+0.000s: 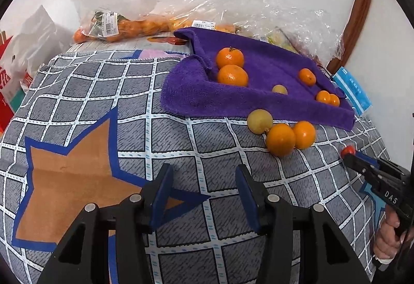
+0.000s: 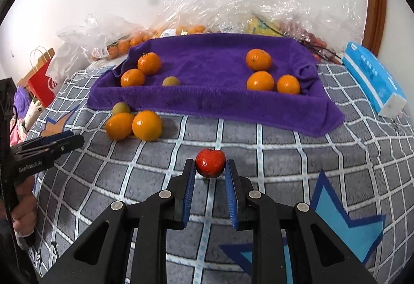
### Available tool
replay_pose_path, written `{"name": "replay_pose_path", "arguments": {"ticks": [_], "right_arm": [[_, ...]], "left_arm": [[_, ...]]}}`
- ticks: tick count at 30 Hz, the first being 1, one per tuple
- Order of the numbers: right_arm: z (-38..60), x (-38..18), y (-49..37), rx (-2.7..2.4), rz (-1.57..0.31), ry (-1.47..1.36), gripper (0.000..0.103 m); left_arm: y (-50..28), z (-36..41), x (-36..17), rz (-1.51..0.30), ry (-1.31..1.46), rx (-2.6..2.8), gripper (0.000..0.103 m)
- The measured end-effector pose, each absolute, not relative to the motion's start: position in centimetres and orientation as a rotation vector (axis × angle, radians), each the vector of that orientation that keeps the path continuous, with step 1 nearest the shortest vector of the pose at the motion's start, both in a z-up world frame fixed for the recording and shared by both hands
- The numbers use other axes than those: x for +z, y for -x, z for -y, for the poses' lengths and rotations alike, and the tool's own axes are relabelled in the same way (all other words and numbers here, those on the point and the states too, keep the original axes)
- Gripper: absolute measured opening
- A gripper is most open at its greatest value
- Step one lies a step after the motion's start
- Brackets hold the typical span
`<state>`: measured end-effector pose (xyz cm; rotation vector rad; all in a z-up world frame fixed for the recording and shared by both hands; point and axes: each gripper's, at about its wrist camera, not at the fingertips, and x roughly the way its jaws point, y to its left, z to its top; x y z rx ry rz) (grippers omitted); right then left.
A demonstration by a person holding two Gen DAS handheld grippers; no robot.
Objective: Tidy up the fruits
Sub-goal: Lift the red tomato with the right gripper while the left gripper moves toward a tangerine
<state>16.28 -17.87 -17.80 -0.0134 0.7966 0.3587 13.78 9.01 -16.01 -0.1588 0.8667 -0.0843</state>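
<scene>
My right gripper (image 2: 210, 167) is shut on a small red fruit (image 2: 210, 162), held at its fingertips just above the checked cloth; it shows from the side in the left wrist view (image 1: 348, 150). My left gripper (image 1: 204, 175) is open and empty over the checked cloth, and appears at the left edge of the right wrist view (image 2: 69, 140). A purple towel (image 2: 212, 69) holds several oranges (image 2: 260, 80) and a small yellow-green fruit (image 2: 170, 81). In front of the towel lie two oranges (image 2: 147, 125) and another yellow-green fruit (image 2: 120, 108).
Clear plastic bags of fruit (image 2: 181, 30) lie against the wall behind the towel. A blue and white tissue pack (image 2: 372, 79) lies at the right. A red paper bag (image 2: 41, 82) stands at the left. The checked cloth (image 2: 258, 154) covers the surface.
</scene>
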Motion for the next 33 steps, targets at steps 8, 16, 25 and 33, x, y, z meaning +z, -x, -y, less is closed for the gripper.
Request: {"name": "replay_pose_path", "arguments": {"ticks": [8,16,25,33], "right_arm": [[17.7,-18.8,-16.0,0.357,-0.814,0.036,0.024],[17.4,-18.9,-16.5,0.347,-0.815,0.053,0.031],[17.4,-19.0,-17.0,0.325,-0.815,0.06,0.024],[18.0,-17.8,-16.4,0.324,-0.783,0.052,0.024]], "left_arm": [[-13.8,-8.5,-16.0,-0.867,0.123,-0.085,0.052],[-13.7,-8.8,-16.0,-0.864,0.148,-0.089,0.052],[-13.4,-9.0,-15.8,-0.852,0.155,-0.092,0.052],[-12.6,-7.7,-14.4,-0.827,0.13,-0.134,0.05]]}}
